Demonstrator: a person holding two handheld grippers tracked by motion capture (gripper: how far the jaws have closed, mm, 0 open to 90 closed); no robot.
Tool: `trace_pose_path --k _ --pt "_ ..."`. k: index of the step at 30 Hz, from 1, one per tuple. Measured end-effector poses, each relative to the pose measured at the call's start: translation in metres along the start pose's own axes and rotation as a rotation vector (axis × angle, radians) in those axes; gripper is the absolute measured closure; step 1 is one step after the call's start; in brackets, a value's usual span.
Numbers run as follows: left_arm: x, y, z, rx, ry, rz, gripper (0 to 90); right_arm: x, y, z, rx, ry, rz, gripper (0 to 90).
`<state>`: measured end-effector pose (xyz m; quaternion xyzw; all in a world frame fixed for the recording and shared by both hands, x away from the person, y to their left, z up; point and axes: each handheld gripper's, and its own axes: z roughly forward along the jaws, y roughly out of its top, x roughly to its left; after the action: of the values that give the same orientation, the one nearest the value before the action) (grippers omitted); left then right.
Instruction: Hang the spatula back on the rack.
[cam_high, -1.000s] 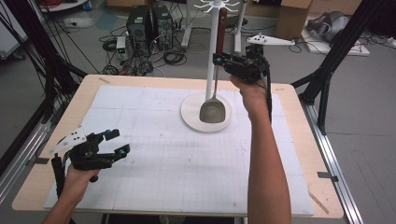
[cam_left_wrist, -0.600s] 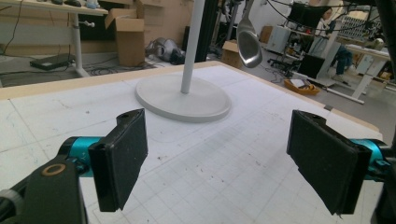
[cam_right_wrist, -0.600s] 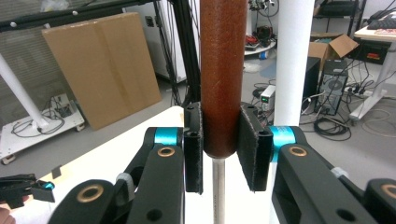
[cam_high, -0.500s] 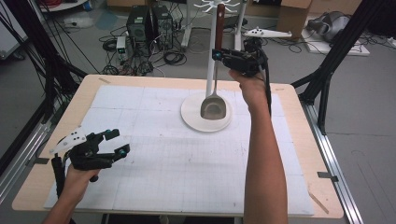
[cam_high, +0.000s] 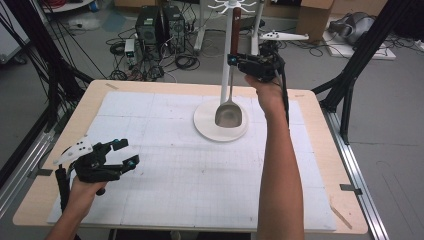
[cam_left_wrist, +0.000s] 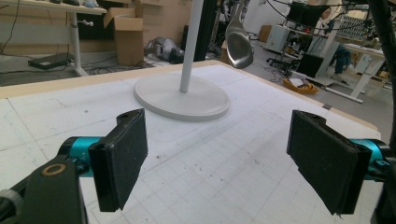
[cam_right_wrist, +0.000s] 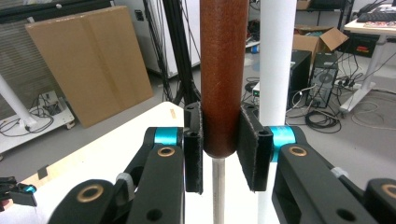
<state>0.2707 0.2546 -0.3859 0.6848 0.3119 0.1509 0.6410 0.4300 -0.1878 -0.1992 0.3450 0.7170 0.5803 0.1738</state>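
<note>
Clamping ladle handle (cam_right_wrist: 223, 79), right tongs (cam_right_wrist: 220, 154); bowl (cam_high: 228, 114) over base (cam_high: 205, 125).

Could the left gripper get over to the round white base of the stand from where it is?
Probably yes. The left gripper hovers open near the table's front left corner, and only bare gridded mat lies between it and the round white stand base. The metal spoon with the brown wooden handle hangs over the far side.
</note>
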Motion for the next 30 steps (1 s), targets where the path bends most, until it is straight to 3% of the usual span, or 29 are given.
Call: trace_pose_path --k 4,7,9,11,16,19,30 --pt "0.0 0.0 0.0 0.0 -0.001 0.001 20.7 0.001 -0.003 -0.001 -0.003 0.003 0.0 71.6" --pt "0.001 0.0 -0.001 -0.002 0.0 -0.001 20.7 0.003 -0.005 -0.005 -0.016 -0.016 0.003 55.2" --pt "0.001 -0.001 -0.001 0.001 0.004 -0.004 20.7 0.005 -0.007 -0.012 -0.016 -0.033 -0.027 51.9" --pt "0.001 -0.002 -0.001 -0.001 0.008 -0.006 20.4 0.008 -0.014 -0.02 -0.02 -0.061 -0.076 42.2" --pt "0.003 -0.003 -0.002 -0.009 0.016 -0.006 20.3 0.004 -0.047 -0.043 0.011 -0.073 -0.094 27.3" --pt "0.004 -0.004 -0.002 -0.016 0.018 -0.005 20.1 0.002 -0.073 -0.056 0.029 -0.109 -0.086 15.0" --pt "0.007 -0.007 -0.001 -0.015 0.036 -0.008 19.5 0.011 -0.156 -0.106 0.019 -0.115 -0.11 15.1"
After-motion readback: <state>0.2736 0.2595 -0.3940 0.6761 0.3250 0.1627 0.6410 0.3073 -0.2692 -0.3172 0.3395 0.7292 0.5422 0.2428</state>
